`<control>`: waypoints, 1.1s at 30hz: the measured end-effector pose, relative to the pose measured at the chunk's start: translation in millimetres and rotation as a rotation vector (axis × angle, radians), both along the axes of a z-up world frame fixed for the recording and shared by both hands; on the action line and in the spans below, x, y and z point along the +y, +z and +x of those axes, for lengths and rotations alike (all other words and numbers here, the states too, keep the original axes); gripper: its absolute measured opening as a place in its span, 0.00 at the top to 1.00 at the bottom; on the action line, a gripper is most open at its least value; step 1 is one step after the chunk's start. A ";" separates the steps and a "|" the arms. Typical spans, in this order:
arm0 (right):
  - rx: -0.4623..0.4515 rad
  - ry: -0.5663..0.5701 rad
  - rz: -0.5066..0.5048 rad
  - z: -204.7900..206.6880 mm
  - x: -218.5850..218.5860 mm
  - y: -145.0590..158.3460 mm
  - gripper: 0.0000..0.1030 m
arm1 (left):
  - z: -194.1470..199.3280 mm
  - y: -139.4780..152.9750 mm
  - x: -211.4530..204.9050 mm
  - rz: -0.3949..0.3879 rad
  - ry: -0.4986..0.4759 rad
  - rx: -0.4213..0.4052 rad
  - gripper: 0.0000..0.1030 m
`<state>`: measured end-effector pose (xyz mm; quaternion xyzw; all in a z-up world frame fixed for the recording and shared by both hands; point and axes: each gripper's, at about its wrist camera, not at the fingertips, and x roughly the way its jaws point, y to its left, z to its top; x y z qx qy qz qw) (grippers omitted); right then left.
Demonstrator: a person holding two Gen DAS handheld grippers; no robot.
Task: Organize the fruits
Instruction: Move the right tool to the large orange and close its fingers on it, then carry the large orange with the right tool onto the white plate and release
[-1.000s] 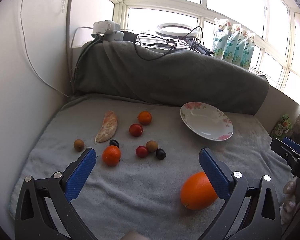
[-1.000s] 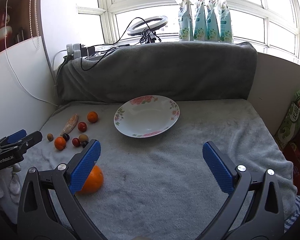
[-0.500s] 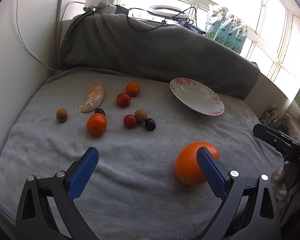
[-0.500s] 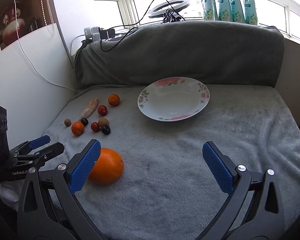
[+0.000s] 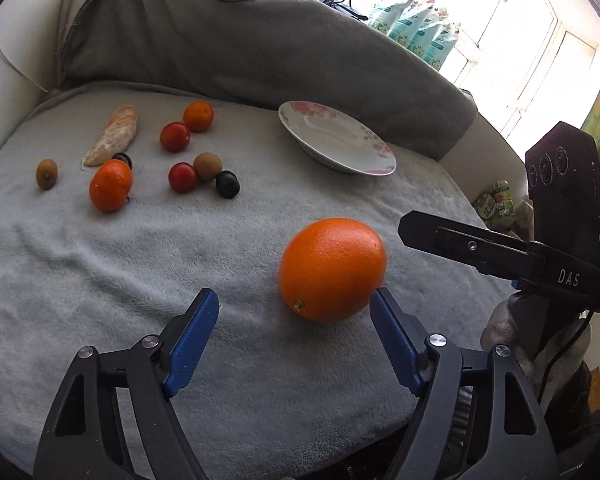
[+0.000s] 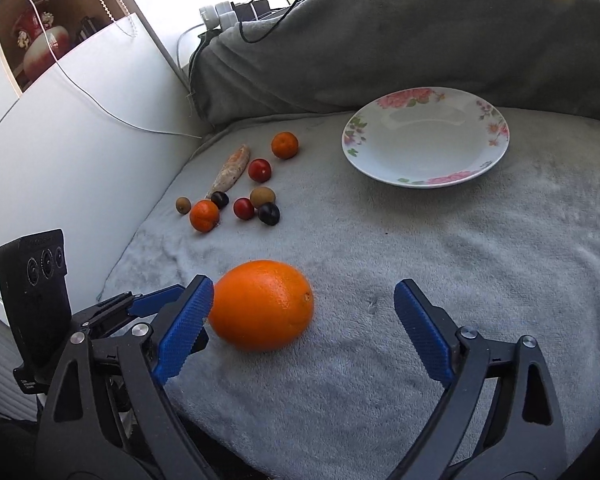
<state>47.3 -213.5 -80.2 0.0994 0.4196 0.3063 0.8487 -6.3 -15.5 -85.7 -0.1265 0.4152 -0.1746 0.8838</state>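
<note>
My left gripper (image 5: 294,300) and right gripper (image 6: 304,300) are both closing, holding nothing. The big orange (image 6: 262,305) sits near them on the gray blanket (image 6: 460,280).

Work surface is a pale grey fleece blanket (image 6: 440,240) spread flat, slightly rumpled. Behind it a darker grey blanket (image 5: 260,52) is draped over a raised back ledge. White glossy wall panel (image 6: 72,148) on the left side, thin white cable (image 6: 112,116) trailing across it. Black cables and white power adapters (image 6: 220,12) sit on top of the ledge. Large white-framed windows (image 5: 548,40) behind, strong daylight (blown out). Row of teal-and-white pouches (image 5: 416,28) on the sill.
</note>
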 end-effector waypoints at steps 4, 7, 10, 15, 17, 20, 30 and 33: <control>0.034 0.032 0.026 3.1 7.0 -5.1 0.12 | 2.9 -5.8 -7.2 -0.006 -0.025 0.016 0.30; 0.053 0.058 0.036 4.3 13.2 -7.3 0.13 | 5.9 -10.7 -9.8 -0.016 -0.038 0.032 0.34; 0.069 0.075 0.038 5.1 17.9 -9.8 0.16 | 8.4 -13.1 -12.6 -0.023 -0.048 0.040 0.37; 0.100 0.098 0.044 9.1 25.3 -15.7 0.19 | 10.0 -15.4 -13.7 -0.030 -0.062 0.043 0.39; 0.112 0.106 0.049 10.2 27.2 -17.9 0.20 | 11.6 -16.3 -15.0 -0.039 -0.070 0.046 0.41; 0.126 0.114 0.050 11.7 29.0 -21.1 0.22 | 12.8 -16.2 -17.4 -0.047 -0.083 0.046 0.46; 0.133 0.112 0.037 14.9 28.6 -24.4 0.27 | 12.6 -15.6 -21.6 -0.042 -0.098 0.040 0.49; 0.130 0.108 0.033 14.1 29.0 -23.3 0.27 | 13.2 -15.3 -22.0 -0.041 -0.094 0.041 0.49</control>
